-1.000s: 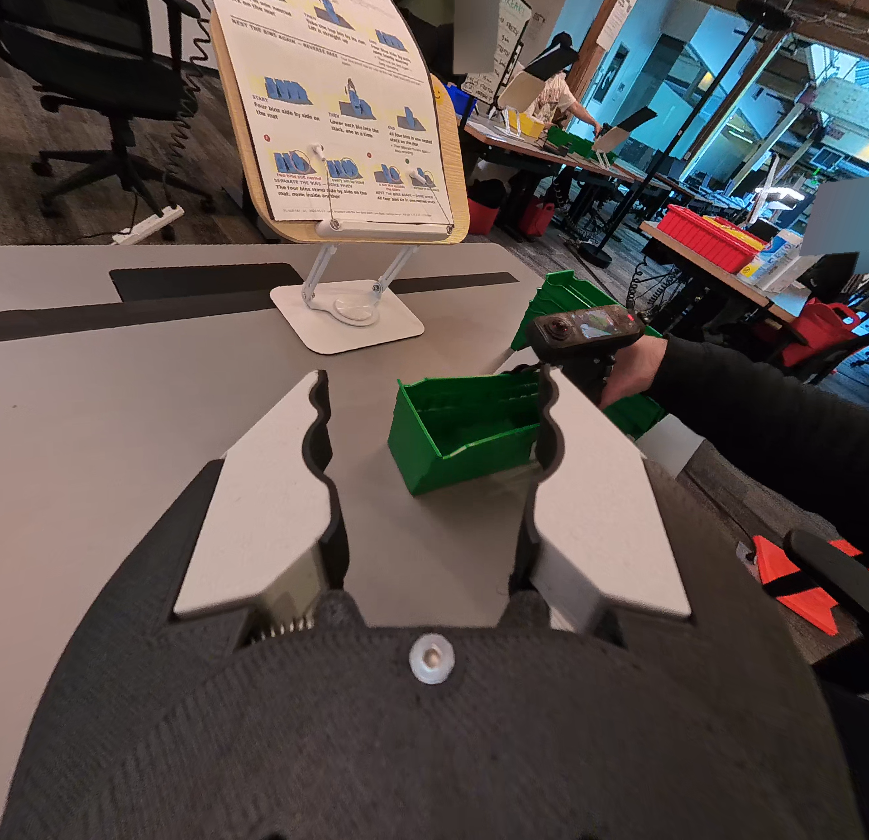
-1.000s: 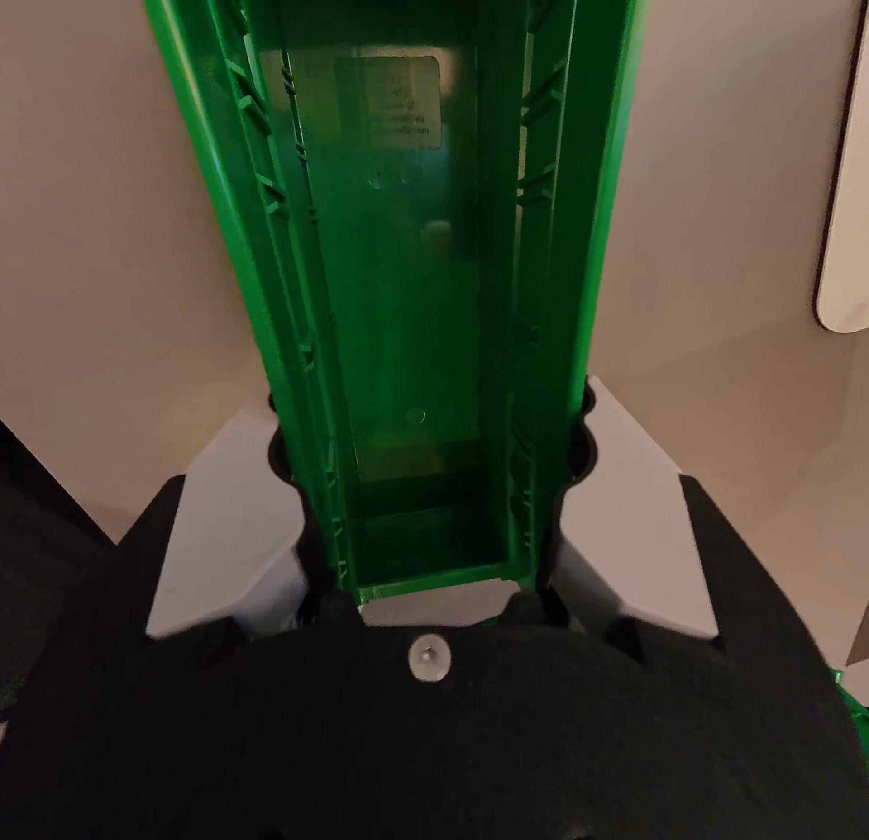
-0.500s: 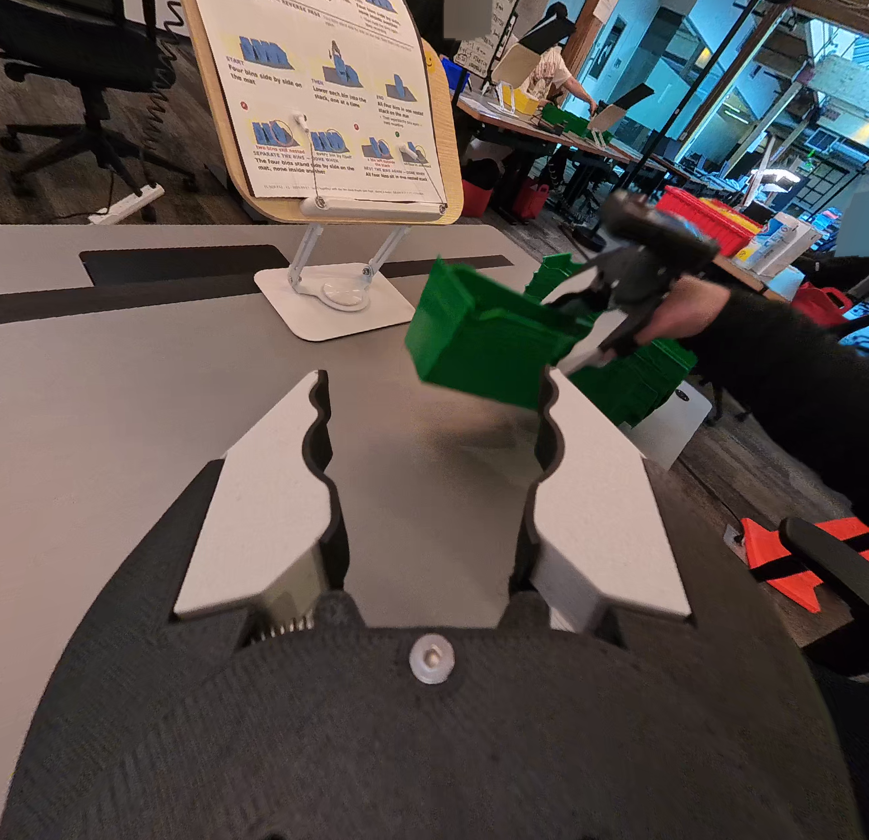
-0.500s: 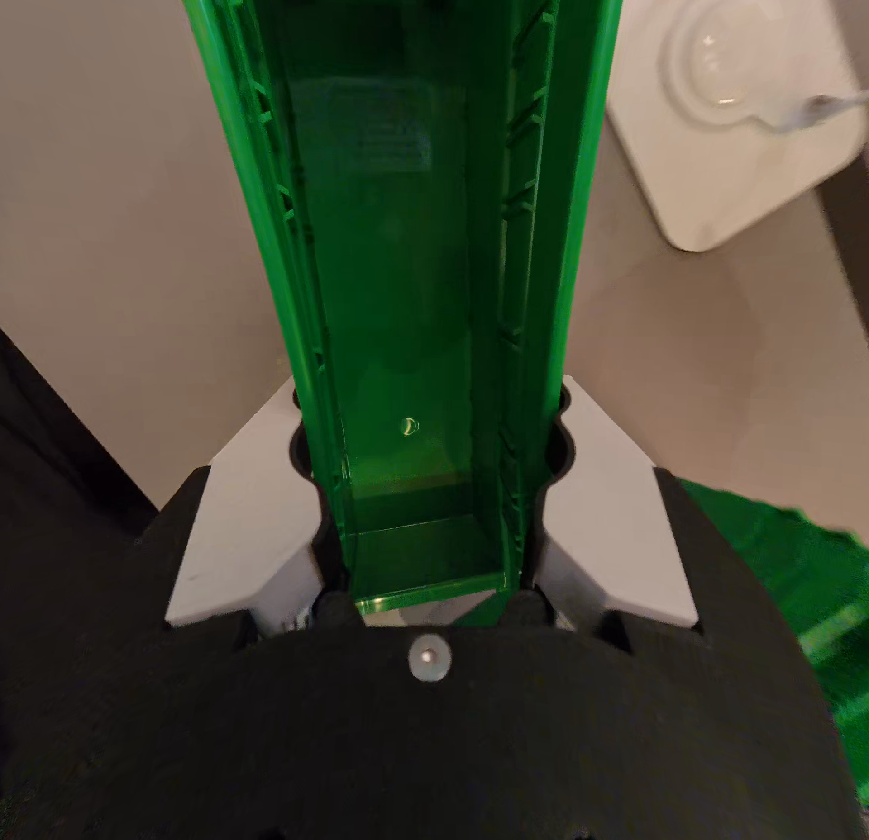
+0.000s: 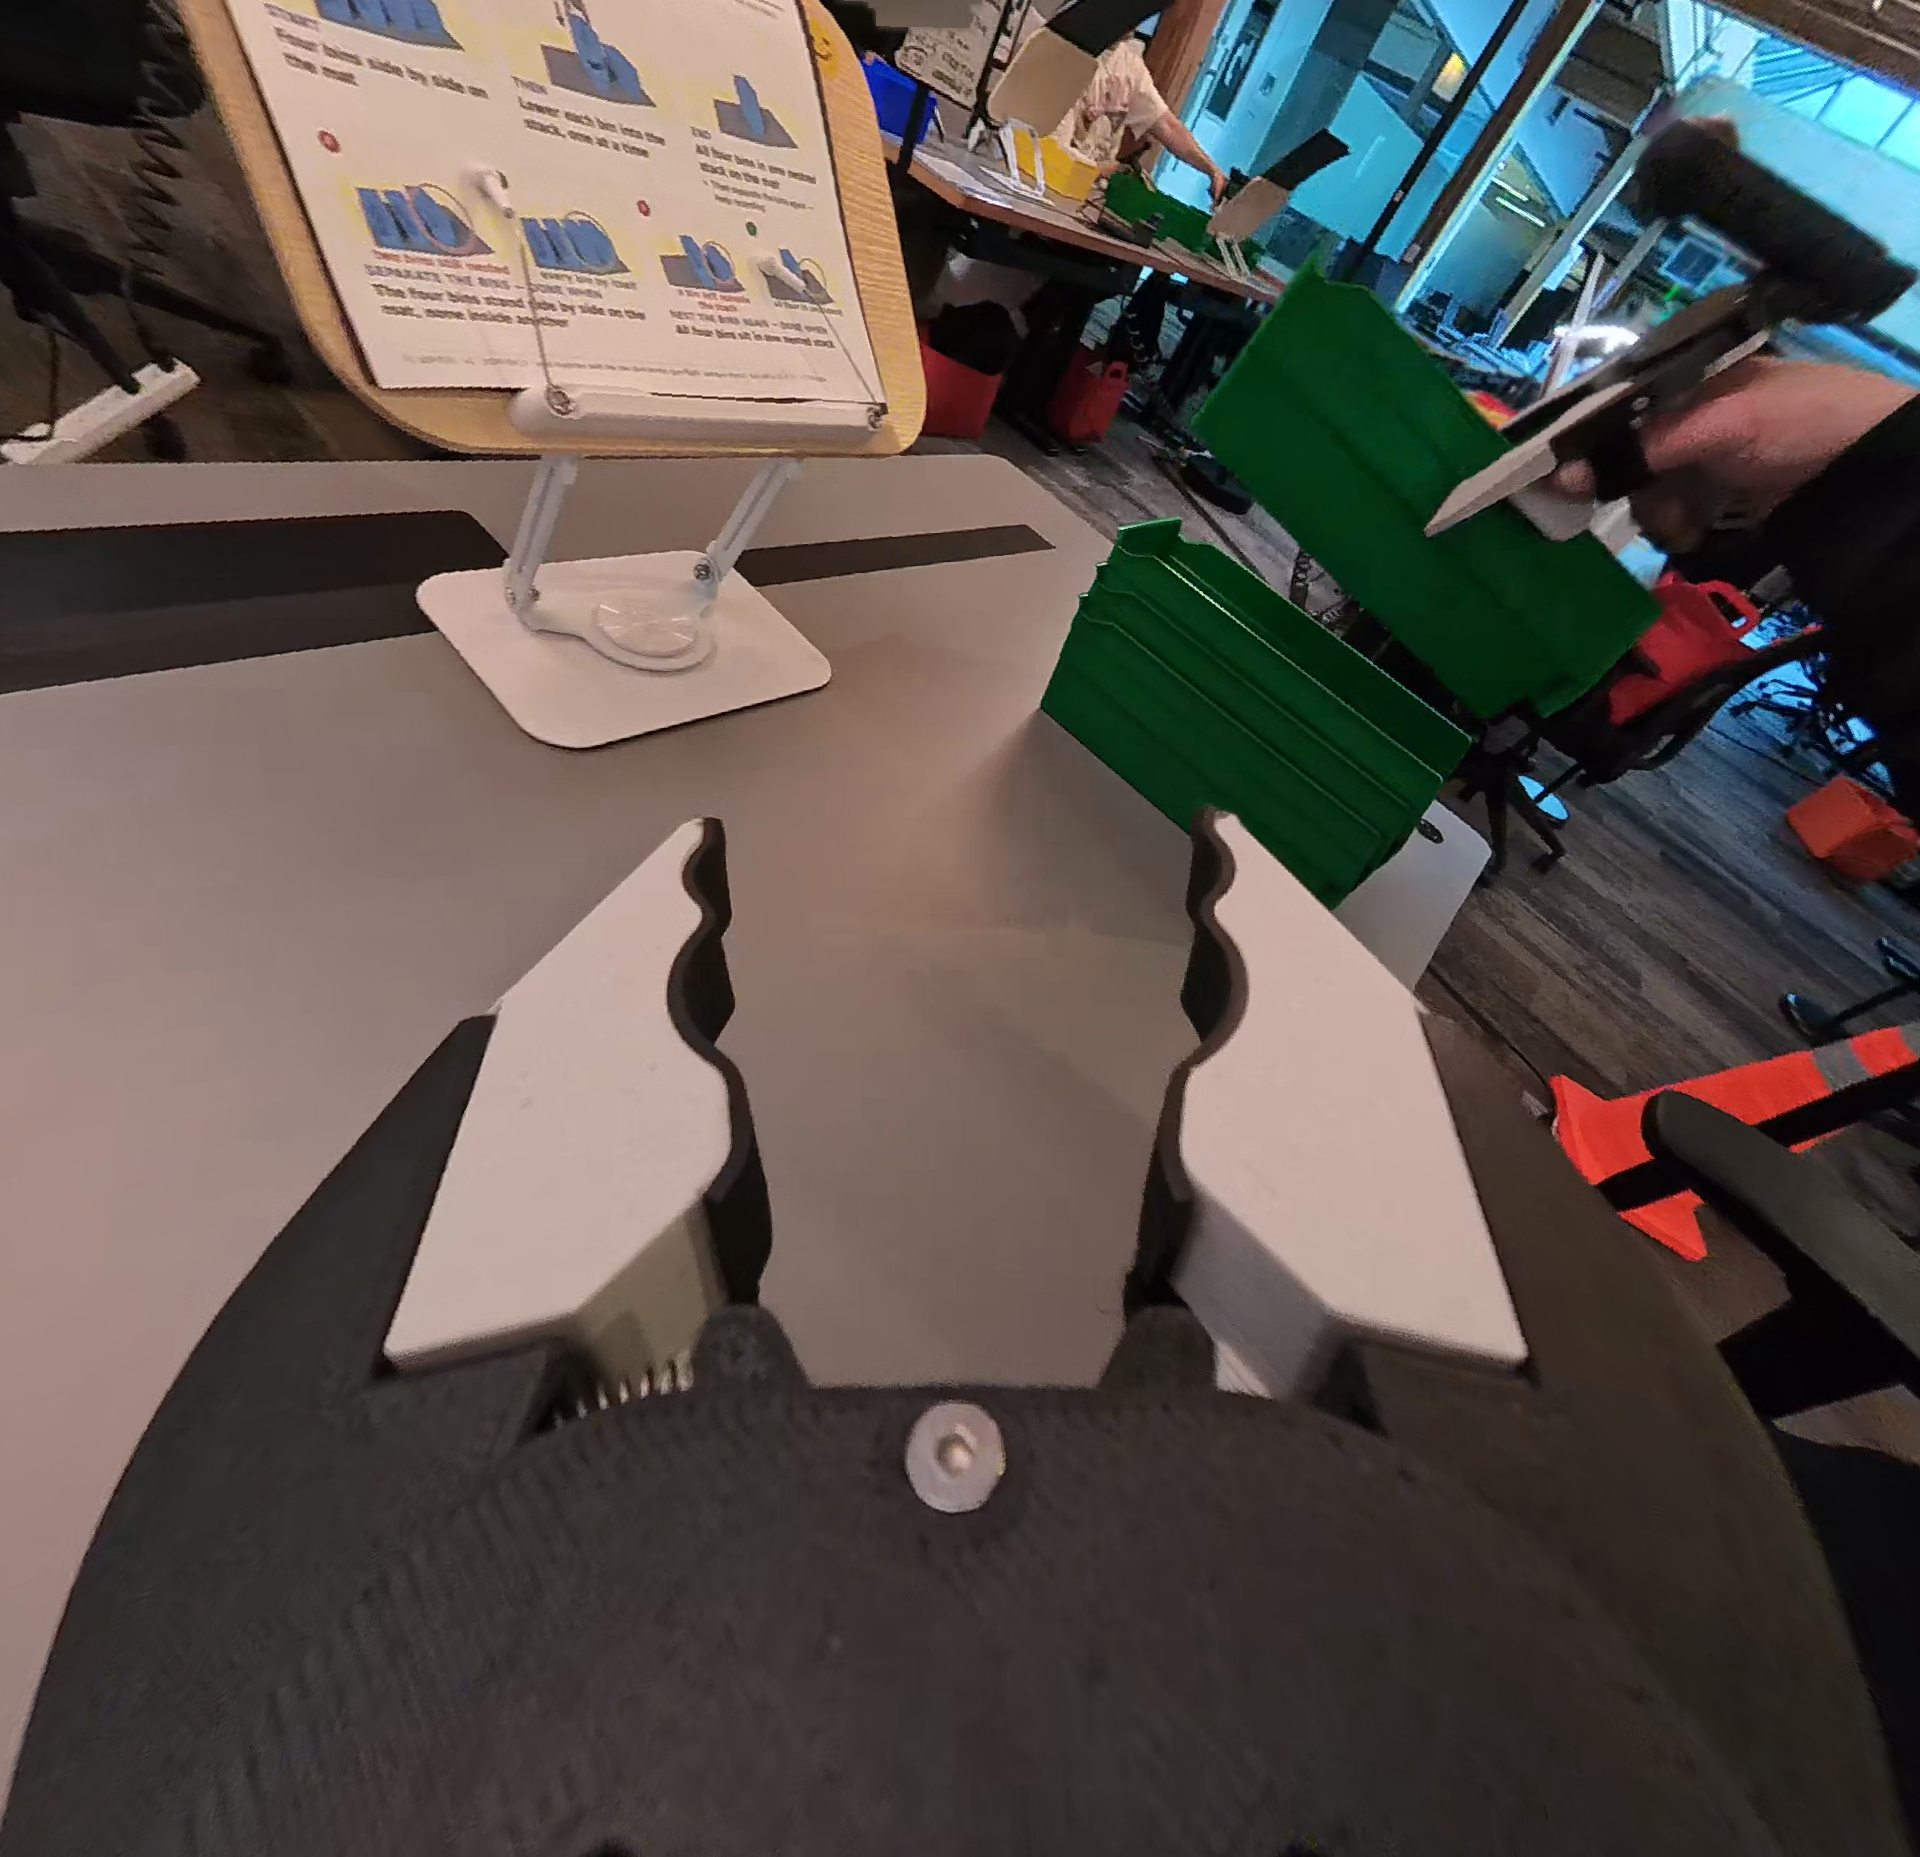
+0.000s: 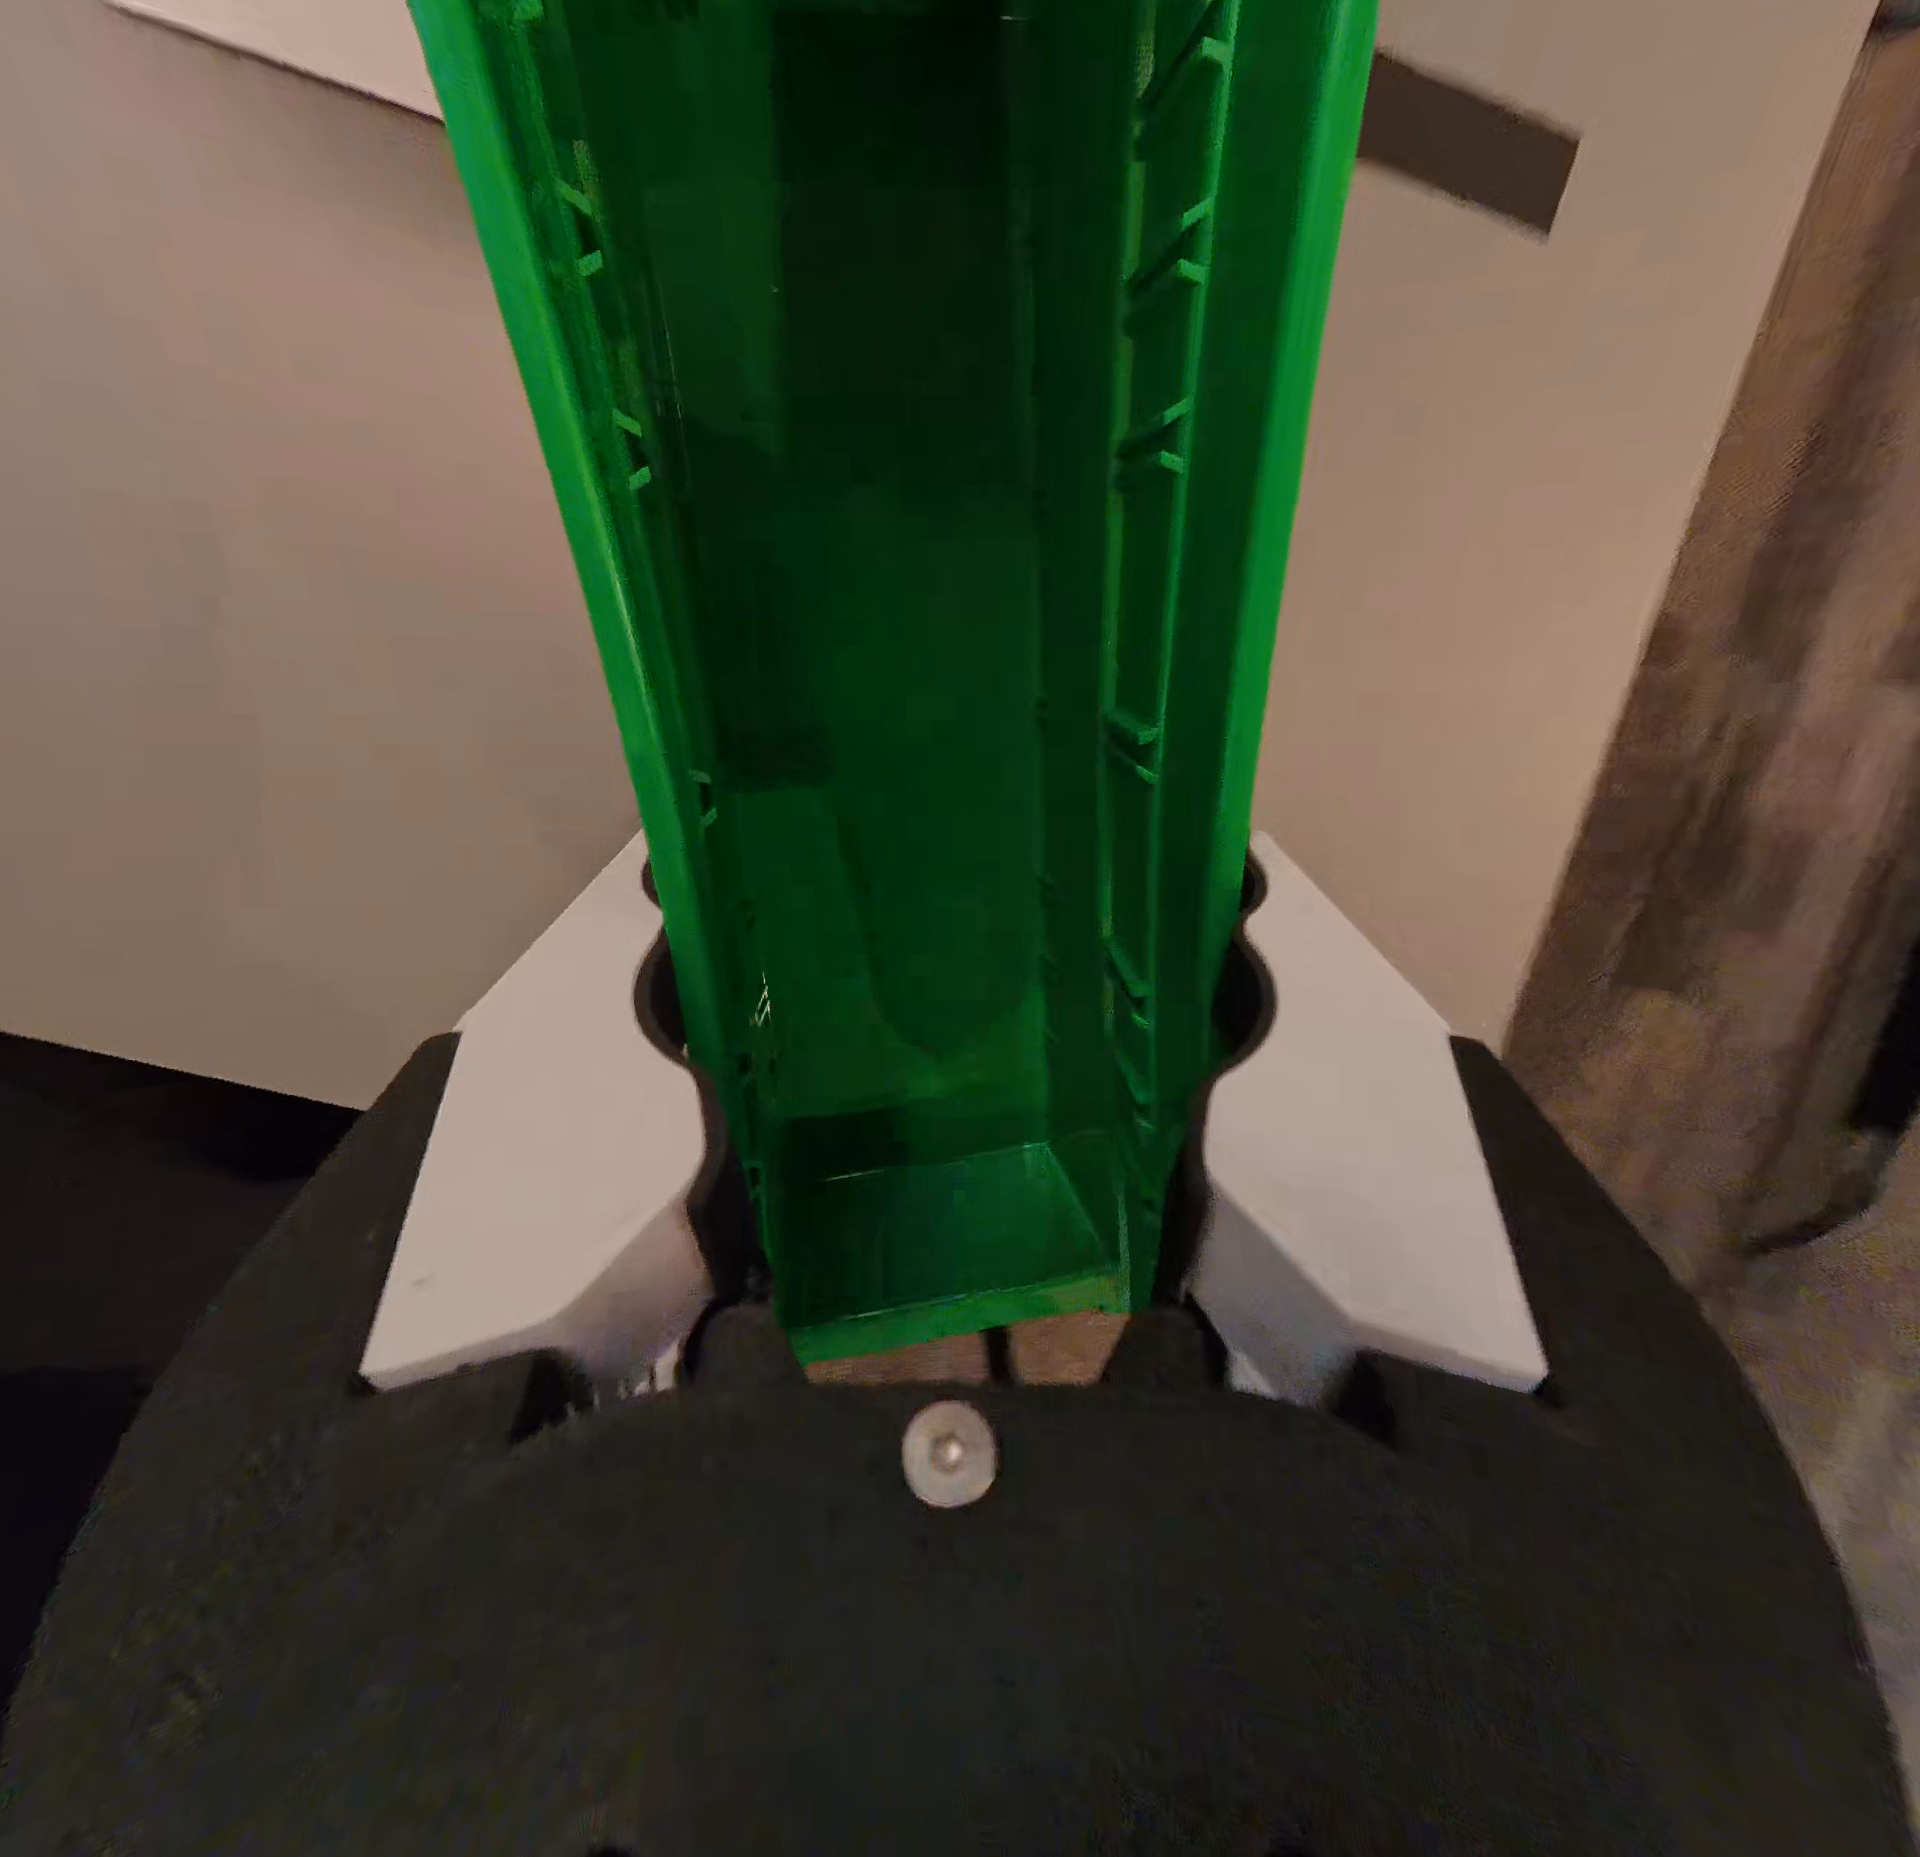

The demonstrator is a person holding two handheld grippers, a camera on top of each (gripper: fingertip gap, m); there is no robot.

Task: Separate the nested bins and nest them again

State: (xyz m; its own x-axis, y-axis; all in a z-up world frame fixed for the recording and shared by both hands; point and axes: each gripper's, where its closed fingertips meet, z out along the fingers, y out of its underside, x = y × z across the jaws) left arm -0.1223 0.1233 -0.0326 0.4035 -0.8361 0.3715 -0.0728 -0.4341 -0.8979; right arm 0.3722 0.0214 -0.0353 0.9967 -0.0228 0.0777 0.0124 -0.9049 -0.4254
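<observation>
Since 1.0 s ago the bin (image 5: pixel 1423 519) has gone from resting on the table (image 5: pixel 260 872) to being carried in the air, up at 2 o'clock in the left wrist view, tilted, above and clear of the stack (image 5: pixel 1247 706).

Bin: green, long, open top. The right gripper (image 6: pixel 951 986) is clamped on it, one finger against each long side wall near the end wall; in the right wrist view the bin runs from 6 o'clock up past 12 o'clock. In the left wrist view a hand (image 5: pixel 1756 436) holds that gripper at 2–3 o'clock.

Stack: nested green bins on the table's far right edge, at 1–2 o'clock, below the lifted bin, not touching it.

Left gripper (image 5: pixel 956 986): fingers wide apart, nothing between them, over bare grey table.

Stand (image 5: pixel 623 654): white base at 11 o'clock, well apart from the stack, carrying a board with an instruction sheet (image 5: pixel 561 166).

Background at 1–3 o'clock: other tables, red bins (image 5: pixel 1683 644), a person at a far bench. An orange cone (image 5: pixel 1652 1153) lies on the floor at 3–4 o'clock.
</observation>
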